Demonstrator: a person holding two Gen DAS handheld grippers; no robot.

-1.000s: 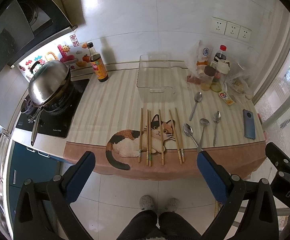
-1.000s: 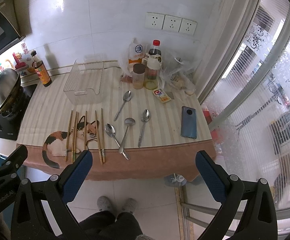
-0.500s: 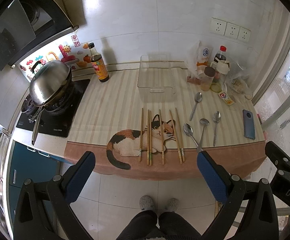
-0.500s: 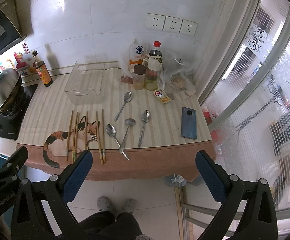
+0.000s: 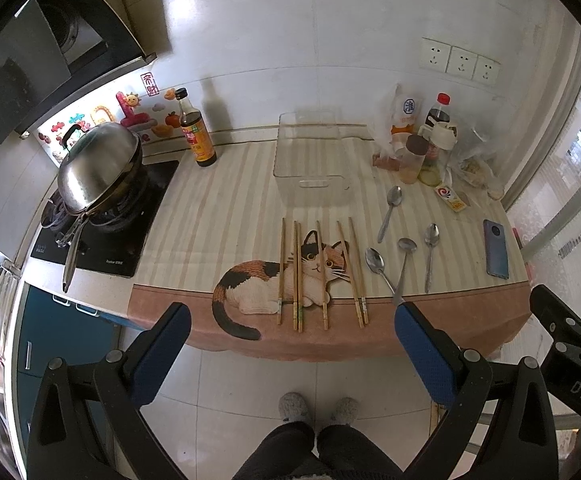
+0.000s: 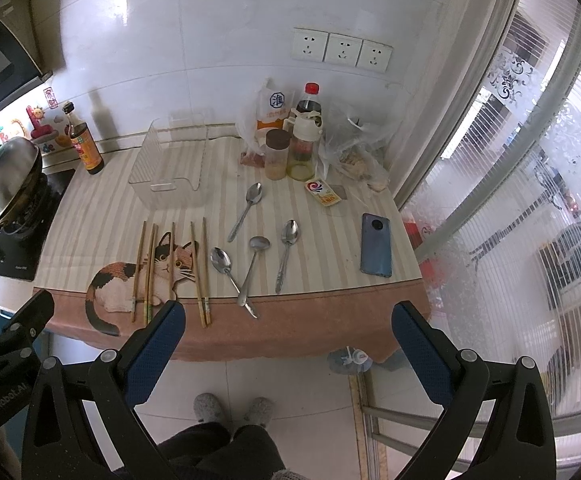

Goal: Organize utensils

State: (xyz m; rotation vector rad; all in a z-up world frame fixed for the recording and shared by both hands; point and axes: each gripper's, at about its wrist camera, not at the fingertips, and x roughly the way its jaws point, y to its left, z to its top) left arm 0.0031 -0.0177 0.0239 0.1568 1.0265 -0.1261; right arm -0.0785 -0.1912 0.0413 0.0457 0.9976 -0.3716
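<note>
Ahead of the left gripper [image 5: 290, 344], whose jaws are spread wide and empty, six chopsticks [image 5: 319, 274] lie side by side across the cat-print mat [image 5: 194, 216], with the clear bin [image 5: 310, 168] beyond them. Four spoons [image 6: 250, 236] lie ahead of the right gripper [image 6: 288, 340], equally wide apart and empty, a phone [image 6: 376, 245] to their right.

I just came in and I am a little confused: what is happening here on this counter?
A person stands at the counter holding a gripper in each hand to tidy utensils. Nothing is picked up yet: the left gripper and right gripper both hang open before the counter edge. The chopsticks lie in a row on the cat mat, four spoons lie to their right, and the clear bin behind them holds nothing.
</note>
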